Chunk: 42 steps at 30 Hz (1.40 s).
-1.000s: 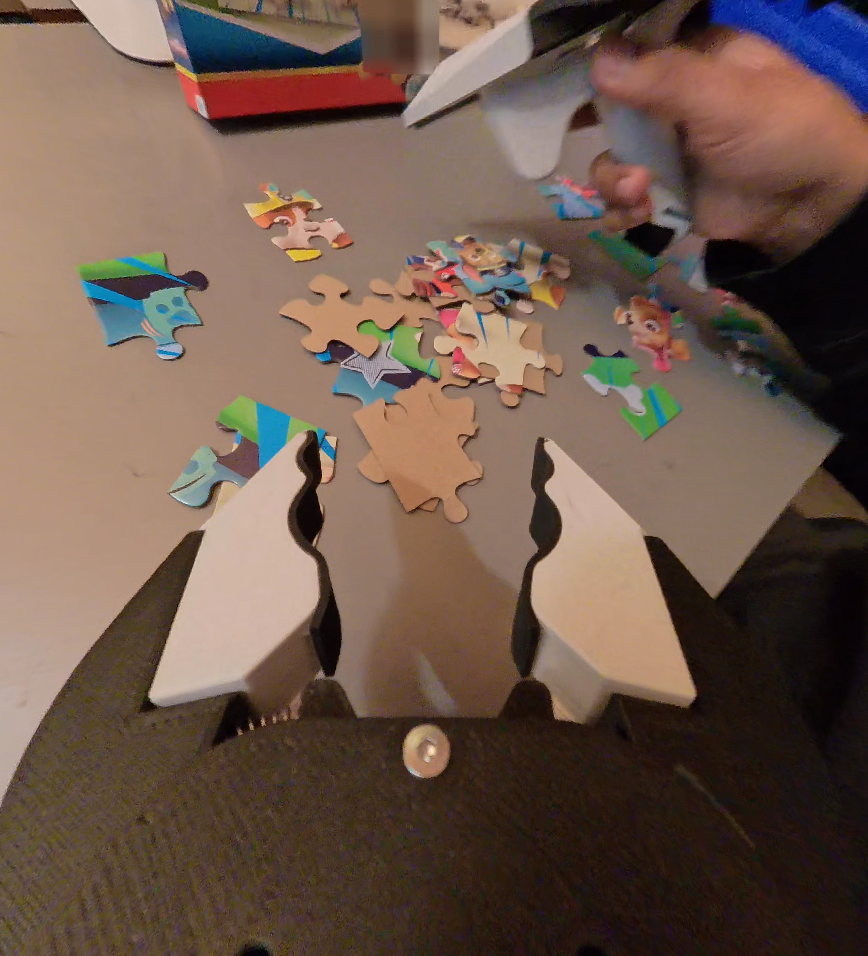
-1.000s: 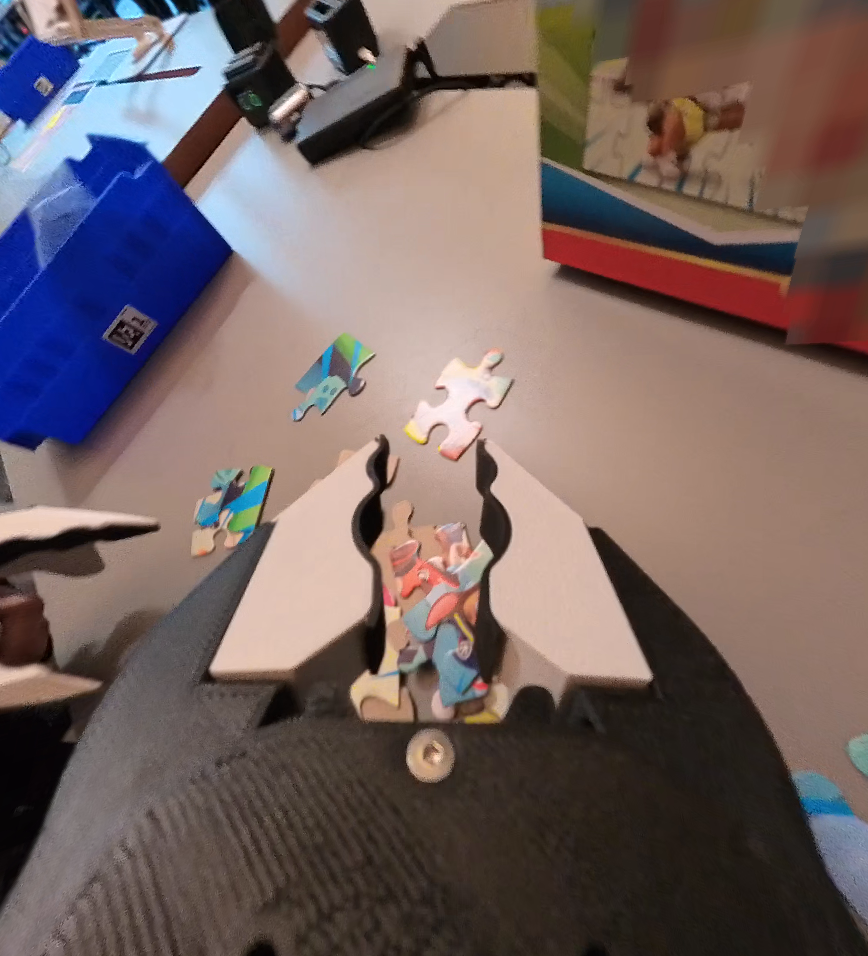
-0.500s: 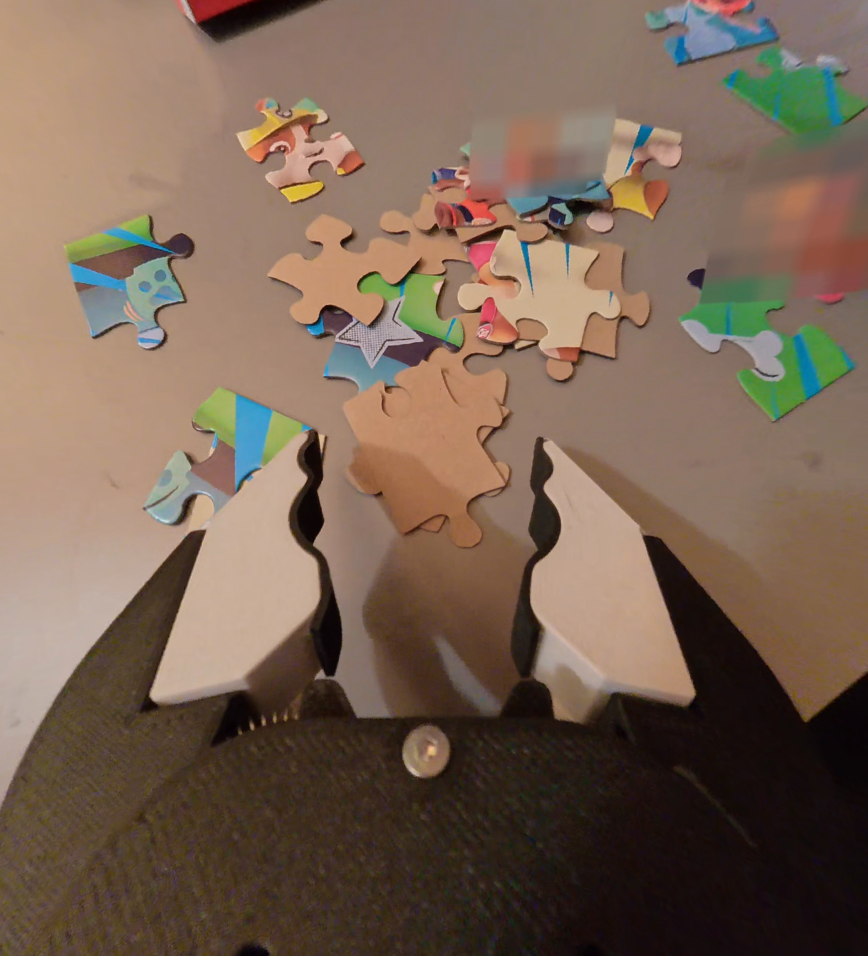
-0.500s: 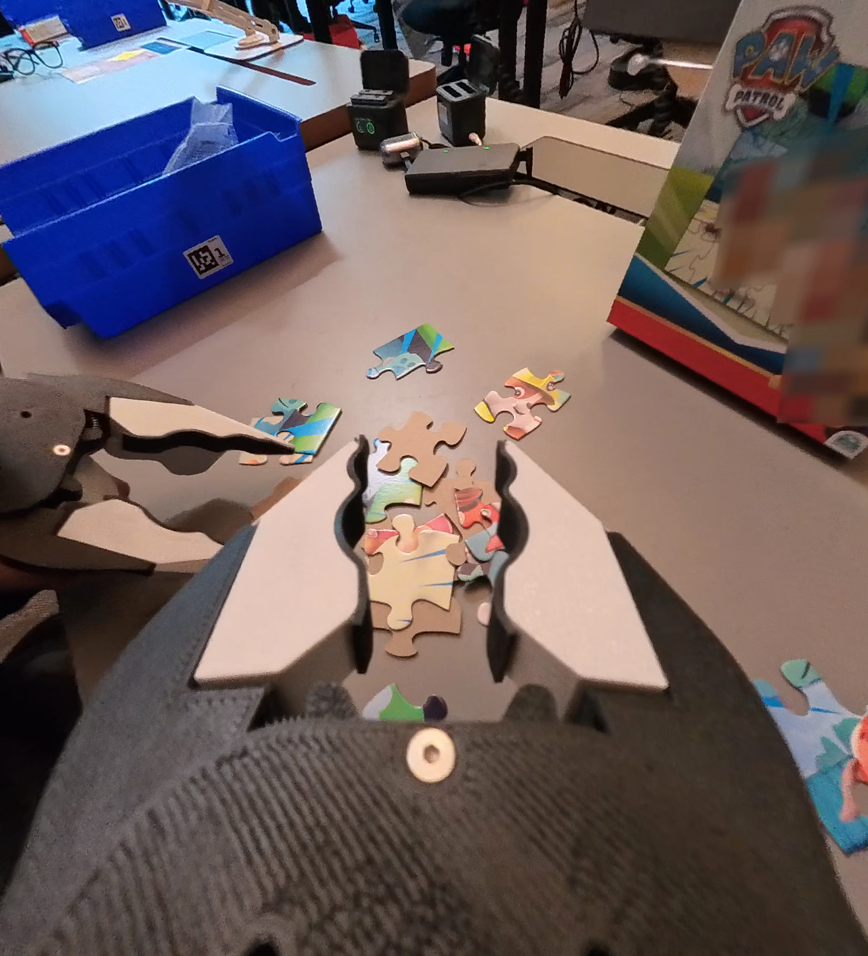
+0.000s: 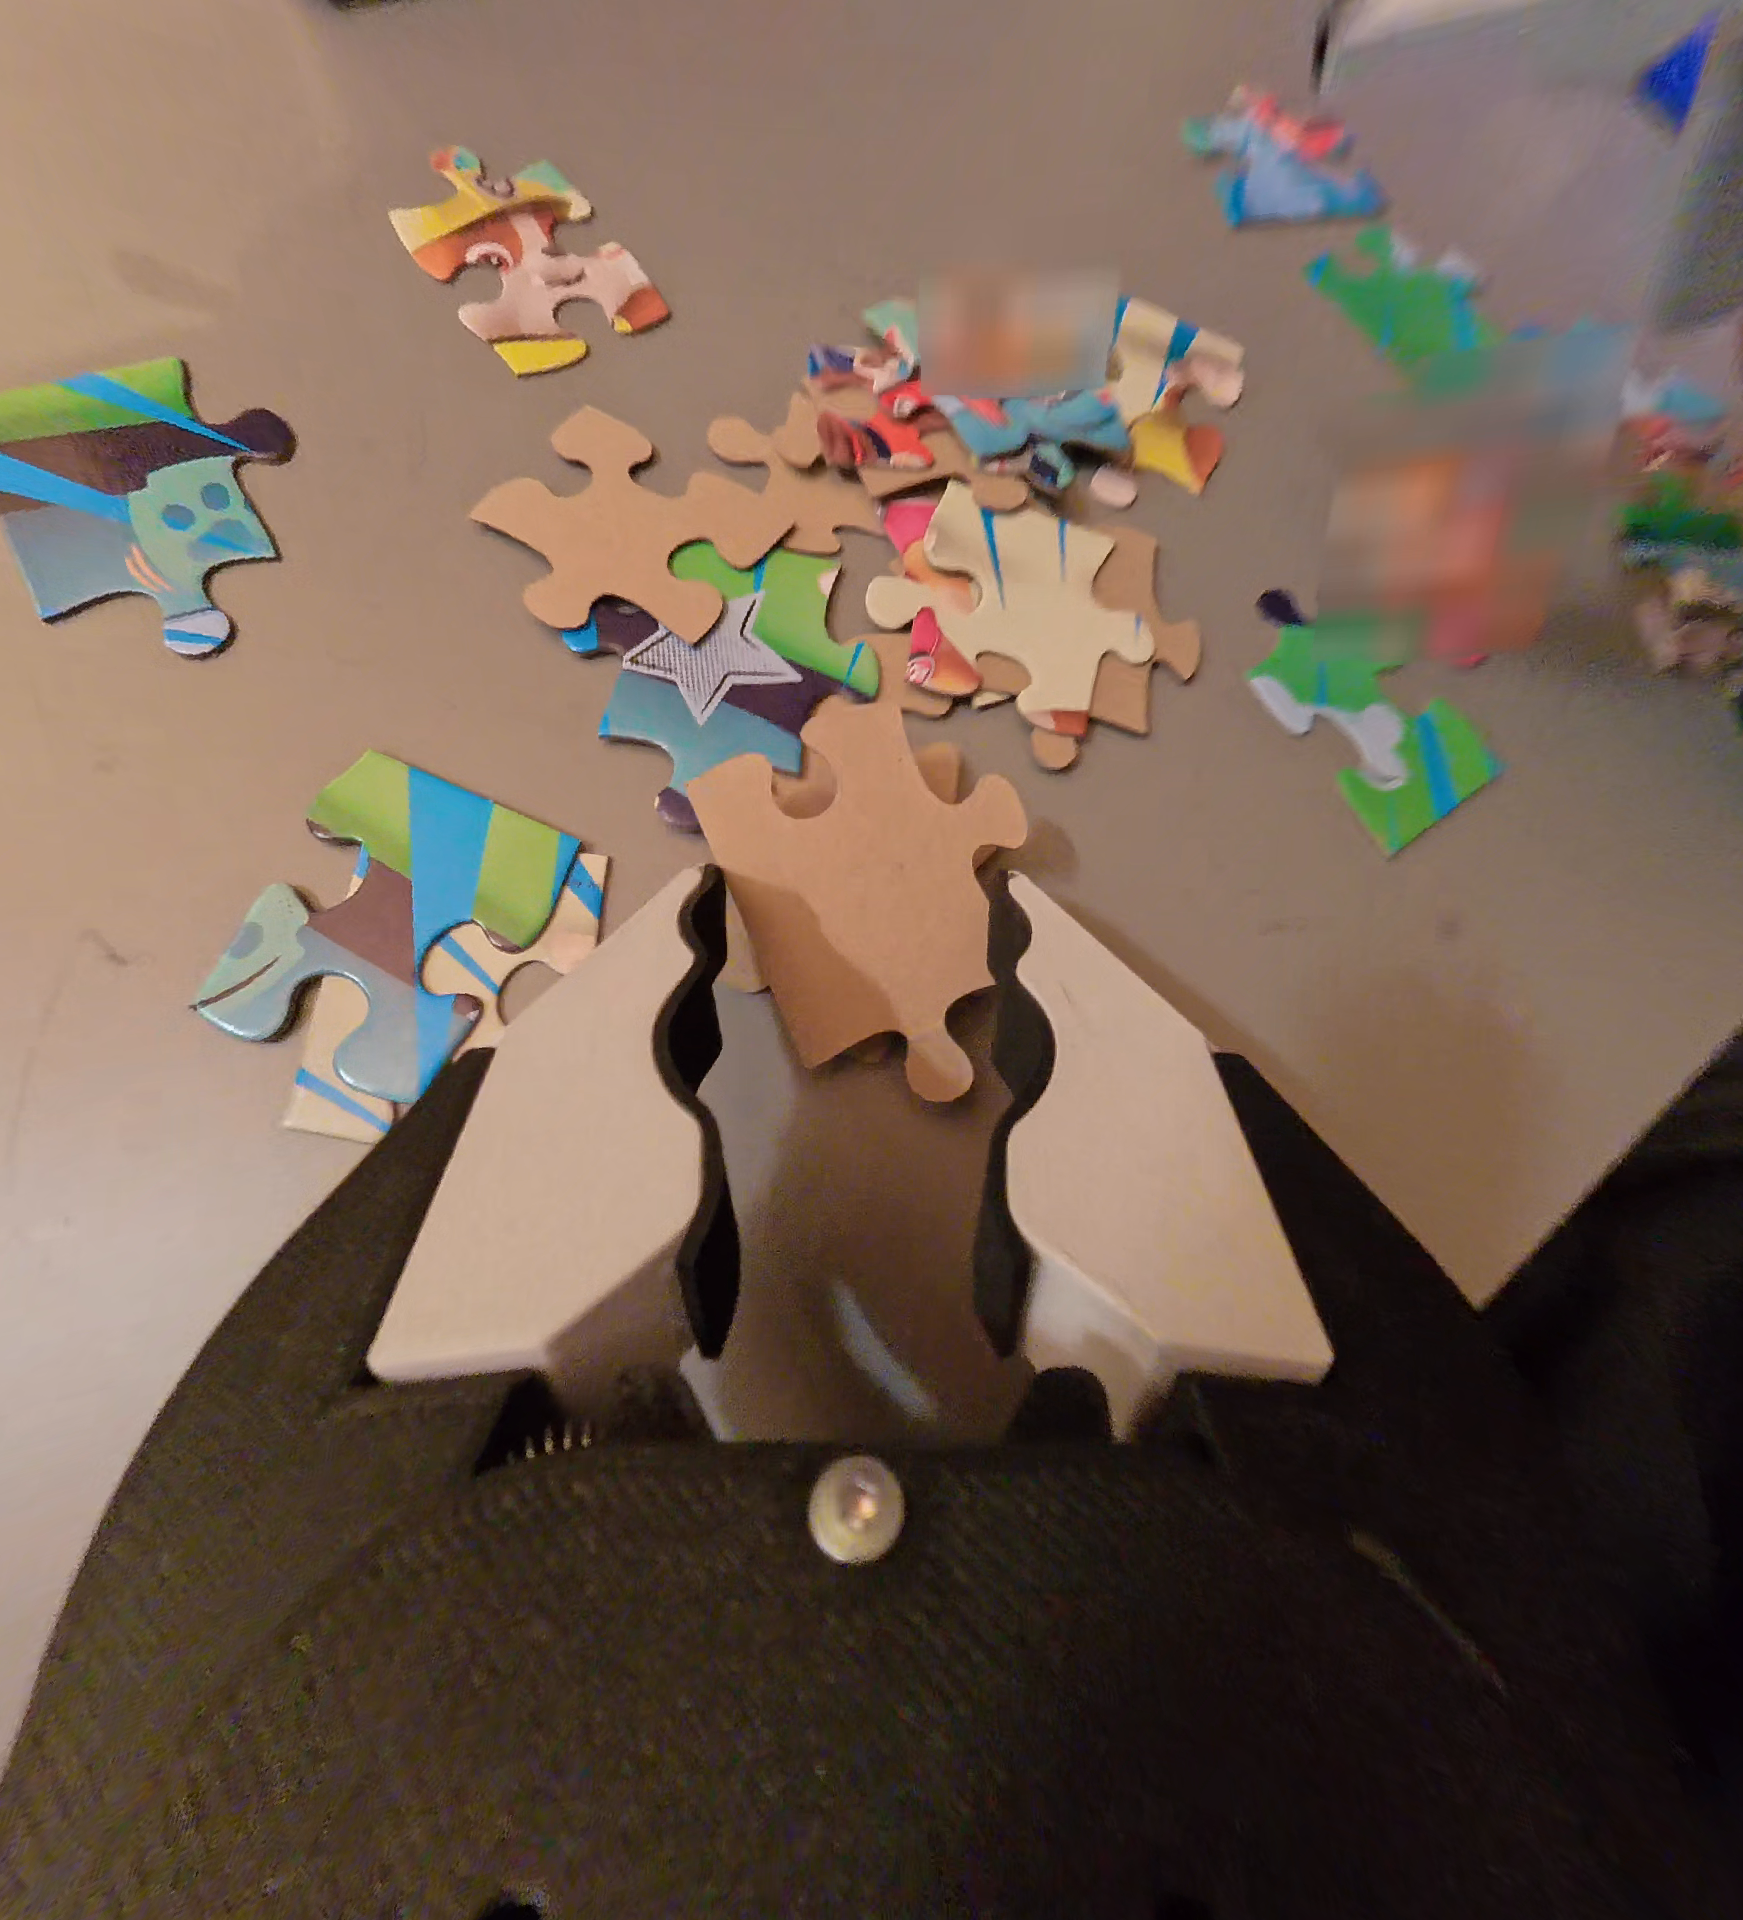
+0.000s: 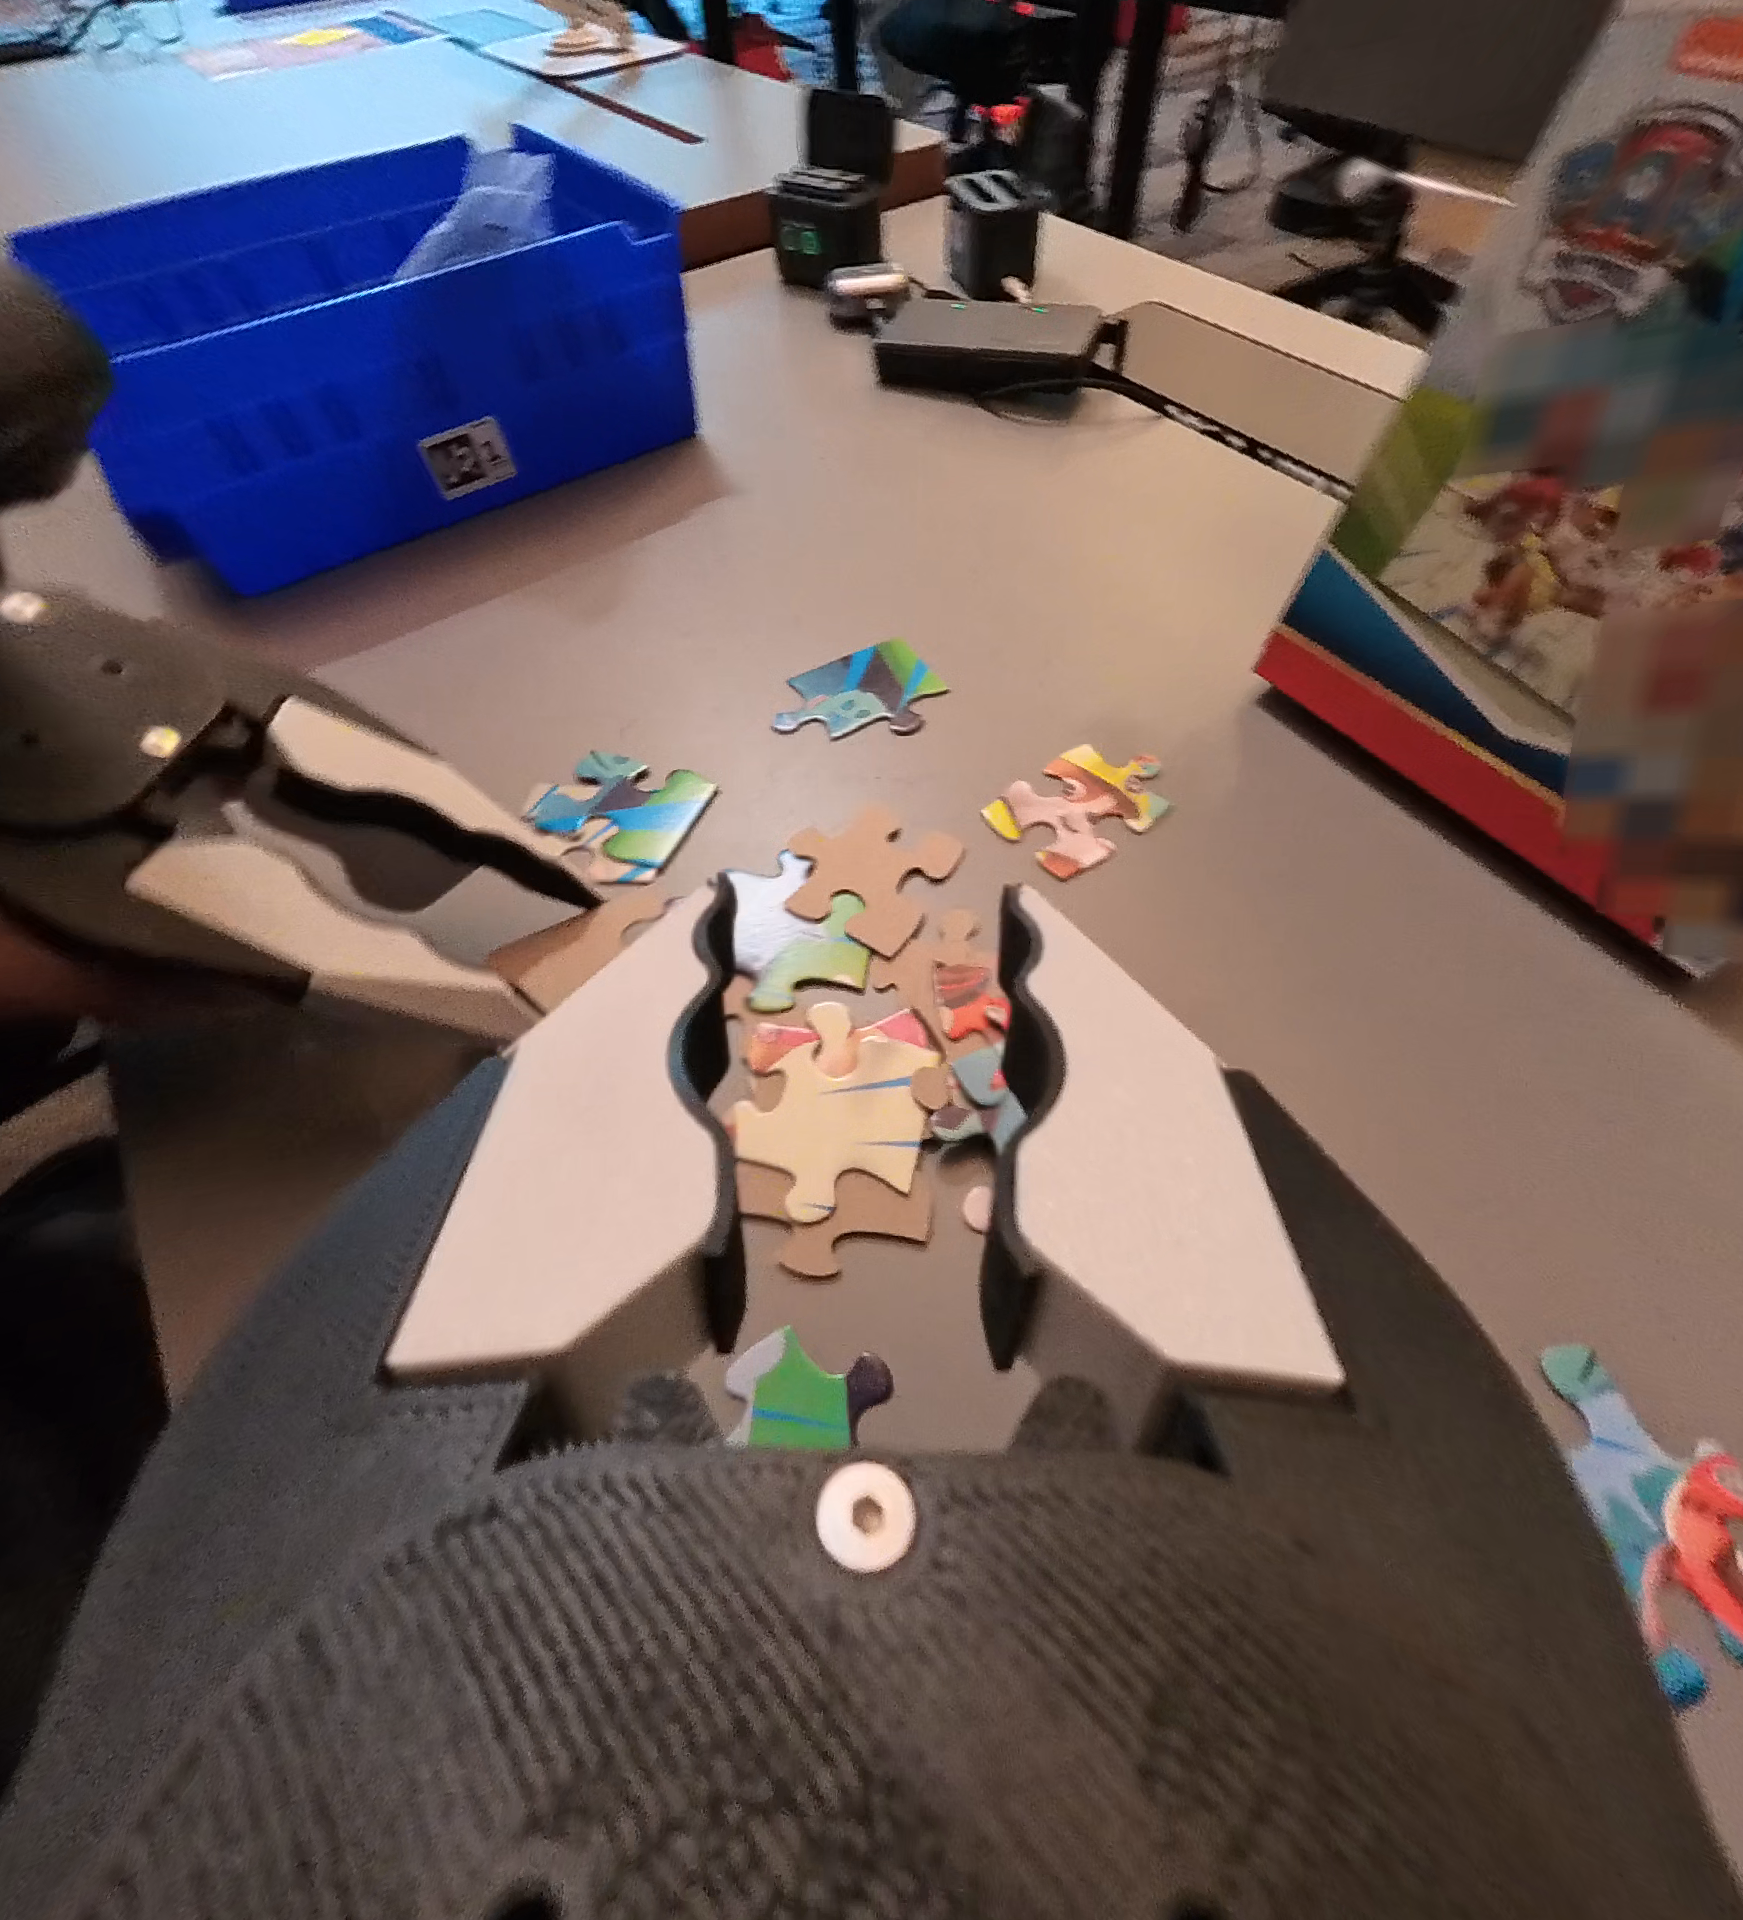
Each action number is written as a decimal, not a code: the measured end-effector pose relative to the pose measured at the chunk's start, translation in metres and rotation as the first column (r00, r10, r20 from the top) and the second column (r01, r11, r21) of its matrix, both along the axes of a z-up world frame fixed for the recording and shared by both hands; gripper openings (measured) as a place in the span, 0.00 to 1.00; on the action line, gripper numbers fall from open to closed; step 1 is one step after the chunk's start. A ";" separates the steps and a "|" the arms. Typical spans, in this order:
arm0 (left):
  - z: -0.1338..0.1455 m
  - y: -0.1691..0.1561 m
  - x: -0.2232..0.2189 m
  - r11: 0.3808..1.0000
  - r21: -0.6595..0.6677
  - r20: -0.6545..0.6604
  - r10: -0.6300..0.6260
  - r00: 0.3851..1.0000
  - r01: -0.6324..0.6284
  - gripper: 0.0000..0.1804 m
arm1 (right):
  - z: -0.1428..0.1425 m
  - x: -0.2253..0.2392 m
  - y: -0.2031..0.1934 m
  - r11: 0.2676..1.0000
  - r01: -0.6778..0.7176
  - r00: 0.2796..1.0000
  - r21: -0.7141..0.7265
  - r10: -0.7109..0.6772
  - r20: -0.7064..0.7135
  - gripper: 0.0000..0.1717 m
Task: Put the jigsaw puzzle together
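Left view: your left claw (image 5: 859, 885) has narrowed from its wide spread and now pinches the brown piece (image 5: 846, 821), blank side up, by both side edges. The piece tilts up off the worktop (image 5: 223, 156). The pile (image 5: 1012, 582) lies at 12 o'clock and a striped pair (image 5: 420, 914) at 9.

Right view: your right claw (image 6: 865, 896) has widened a little. It hangs spread and empty above the pile, with the cream piece (image 6: 836, 1122) between its fingers but untouched. The left claw, with the brown piece, sits at 9 o'clock.

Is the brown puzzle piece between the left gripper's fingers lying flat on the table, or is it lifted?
Lifted: the brown puzzle piece is tilted, its far end above the star piece, both edges against the left gripper's pads.
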<state>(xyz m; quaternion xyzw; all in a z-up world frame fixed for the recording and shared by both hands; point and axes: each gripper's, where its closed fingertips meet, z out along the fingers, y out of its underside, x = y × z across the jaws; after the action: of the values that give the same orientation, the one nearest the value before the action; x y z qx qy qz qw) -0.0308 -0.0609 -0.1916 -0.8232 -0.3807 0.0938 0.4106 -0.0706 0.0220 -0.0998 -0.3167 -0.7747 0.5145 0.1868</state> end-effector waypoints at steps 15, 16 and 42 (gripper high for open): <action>0.041 0.006 0.023 0.923 0.380 0.167 -0.136 0.977 0.064 0.27 | -0.038 0.067 -0.072 0.644 -0.108 0.612 0.757 0.643 -0.460 0.20; 0.041 0.007 0.025 0.923 0.377 0.163 -0.145 0.976 0.074 0.27 | -0.042 0.067 -0.073 0.623 -0.105 0.608 0.775 0.657 -0.446 0.20; 0.069 -0.015 0.010 0.909 0.415 -0.023 -0.045 0.999 0.051 0.36 | -0.073 -0.114 0.055 0.938 0.275 0.771 -0.212 -0.084 0.632 0.06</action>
<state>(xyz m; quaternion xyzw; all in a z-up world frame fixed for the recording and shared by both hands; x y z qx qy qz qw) -0.0210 -0.0761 -0.1225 -0.7256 -0.3690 0.0059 0.5808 -0.1844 0.0767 -0.1730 -0.5636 -0.6739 0.4718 -0.0748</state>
